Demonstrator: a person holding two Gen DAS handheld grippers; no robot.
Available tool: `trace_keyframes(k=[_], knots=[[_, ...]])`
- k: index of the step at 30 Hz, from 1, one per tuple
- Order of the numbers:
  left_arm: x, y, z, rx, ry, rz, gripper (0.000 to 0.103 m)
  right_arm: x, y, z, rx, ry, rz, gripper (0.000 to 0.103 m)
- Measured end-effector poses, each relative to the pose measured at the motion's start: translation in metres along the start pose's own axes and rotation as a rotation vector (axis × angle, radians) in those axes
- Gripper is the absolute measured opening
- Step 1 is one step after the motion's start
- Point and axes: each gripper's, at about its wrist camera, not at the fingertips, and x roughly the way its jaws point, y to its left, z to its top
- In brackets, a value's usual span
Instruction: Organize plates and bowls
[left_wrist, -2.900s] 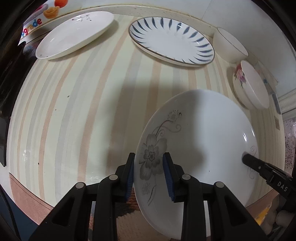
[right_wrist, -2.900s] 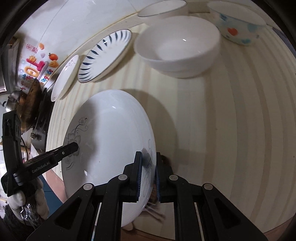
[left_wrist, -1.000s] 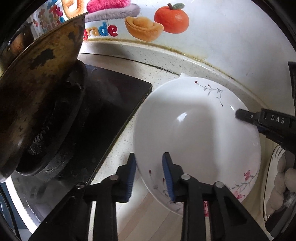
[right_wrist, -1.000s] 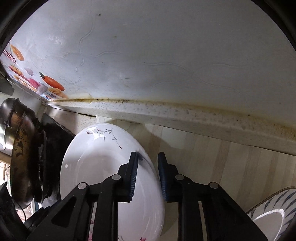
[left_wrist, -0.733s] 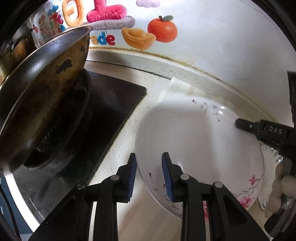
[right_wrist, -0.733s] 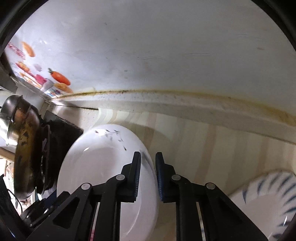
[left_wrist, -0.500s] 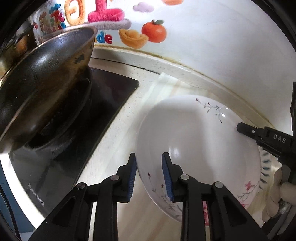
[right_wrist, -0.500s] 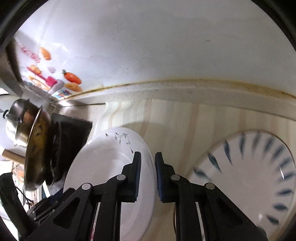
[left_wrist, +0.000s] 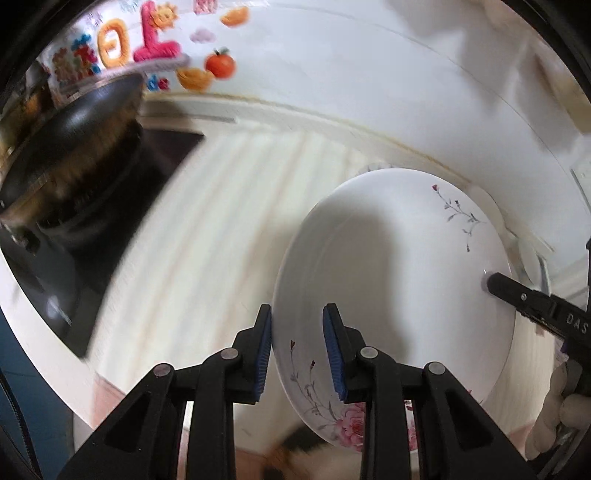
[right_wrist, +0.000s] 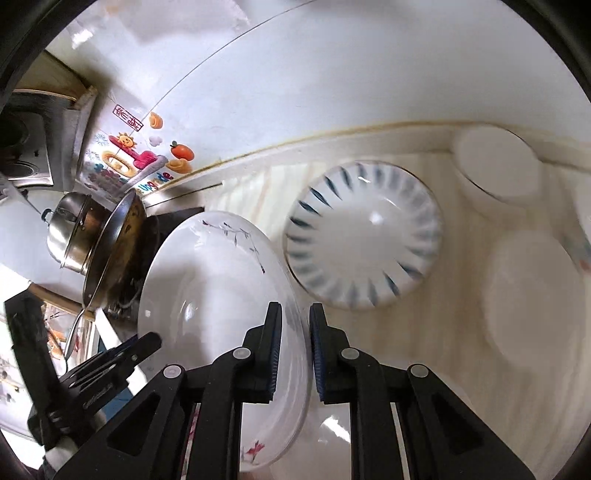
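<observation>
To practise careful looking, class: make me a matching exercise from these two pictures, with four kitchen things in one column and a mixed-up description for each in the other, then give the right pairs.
Things:
1. flowered plate
2. blue-striped plate
3. wok
4. orange sticker

Descriptions:
A. stuck on the white wall
B. tilted on the stove
C. lying flat on the striped counter
D. held at its rim by both grippers, the left gripper and the right gripper

Pairs: 1-D, 2-C, 3-B, 4-A
</observation>
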Motion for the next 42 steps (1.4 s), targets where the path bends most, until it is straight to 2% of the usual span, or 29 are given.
trace_keyframes(k=[2,5,10,15,23,42], knots=[[0.005,-0.012,-0.015,0.006,0.035,-0.025,0.025,-0.012,-0.012,-0.017,0.008,0.003,-0.007,0.017],[0.016,-0.031,-0.033,0.046,0.076,-0.012,0.025,-0.026,-0.036,-0.044,0.032,0.012,-0.02,0.017],[0.033,-0.055,-0.058,0.104,0.112,0.008,0.025,-0.028,-0.071,-0.082,0.085,0.034,-0.057,0.017],[0.05,-0.068,-0.068,0.129,0.135,0.023,0.025,-0.023,-0.095,-0.105,0.116,0.053,-0.076,0.017],[0.063,-0.083,-0.073,0.171,0.148,0.053,0.025,-0.017,-0.117,-0.121,0.157,0.062,-0.082,0.017],[0.076,-0.092,-0.071,0.194,0.171,0.092,0.025,-0.011,-0.127,-0.119,0.172,0.066,-0.084,0.017]])
